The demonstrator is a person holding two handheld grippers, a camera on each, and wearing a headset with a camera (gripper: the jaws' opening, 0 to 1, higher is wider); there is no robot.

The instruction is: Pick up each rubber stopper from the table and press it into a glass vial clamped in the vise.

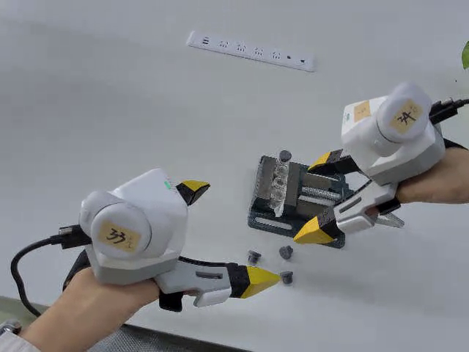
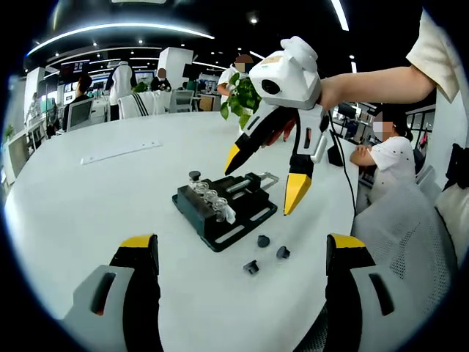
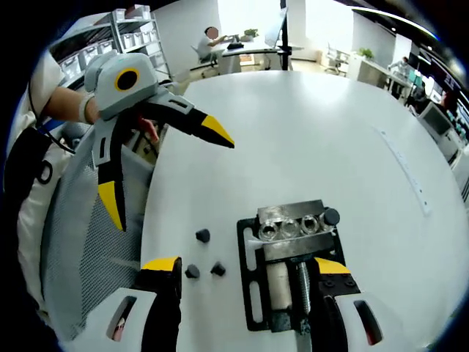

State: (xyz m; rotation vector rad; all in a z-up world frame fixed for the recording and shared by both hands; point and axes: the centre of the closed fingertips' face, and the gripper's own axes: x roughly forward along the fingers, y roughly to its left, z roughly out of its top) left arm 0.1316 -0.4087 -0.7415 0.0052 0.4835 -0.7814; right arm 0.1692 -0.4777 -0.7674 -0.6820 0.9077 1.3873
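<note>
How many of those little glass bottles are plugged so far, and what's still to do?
Done: the end vial in the vise already carries a dark stopper. In hand: nothing; the left gripper and right gripper are both open and empty. Left: three open vials and three loose stoppers still lying on the table.

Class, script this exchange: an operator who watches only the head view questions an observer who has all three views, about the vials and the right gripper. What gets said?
Operator: How many vials in the vise are open?
Observer: The right gripper view looks into their mouths: three are open, and the fourth, at the row's end, is plugged by a rubber stopper.
Operator: Is the right gripper touching the vise?
Observer: It seems not. The left gripper view, side-on, shows its open jaws apparently clear of the vise, holding nothing.
</note>
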